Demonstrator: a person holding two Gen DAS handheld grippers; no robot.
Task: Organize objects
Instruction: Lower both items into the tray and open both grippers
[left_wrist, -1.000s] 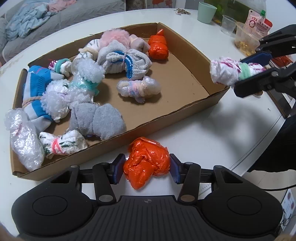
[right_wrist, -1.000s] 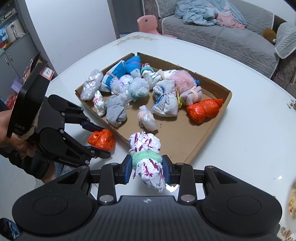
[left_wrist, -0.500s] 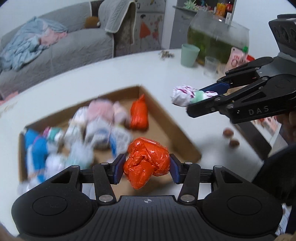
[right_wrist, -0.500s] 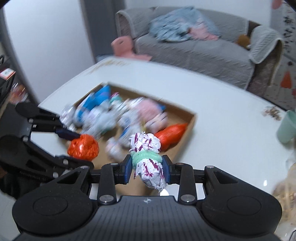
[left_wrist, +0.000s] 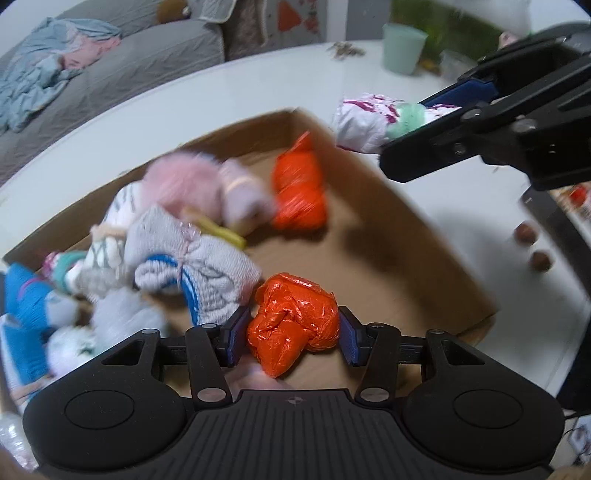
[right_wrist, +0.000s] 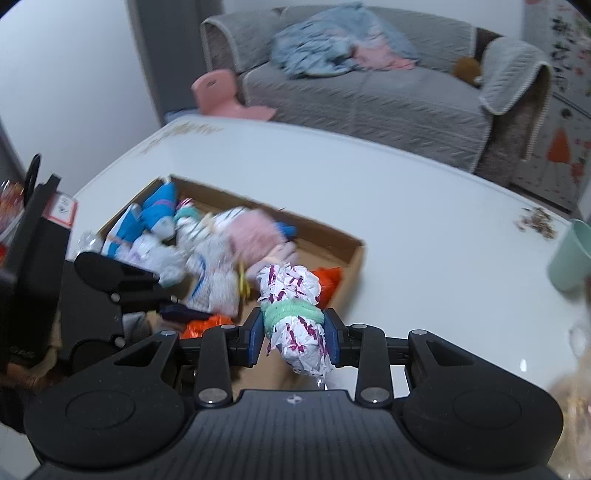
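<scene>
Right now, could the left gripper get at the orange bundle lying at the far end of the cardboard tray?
Probably not: the left gripper is already shut on another orange plastic bundle, though the path to the far orange bundle looks open.

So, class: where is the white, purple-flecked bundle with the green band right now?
The white purple-flecked bundle is clamped in the right gripper, held by the right corner of the cardboard box.

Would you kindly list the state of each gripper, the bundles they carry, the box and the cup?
left gripper: shut on the orange bundle.
orange bundle: held above the box floor.
right gripper: shut on the patterned bundle.
patterned bundle: held, green band around its middle.
cardboard box: open-topped, holding bundles.
green cup: upright on the table.
</scene>
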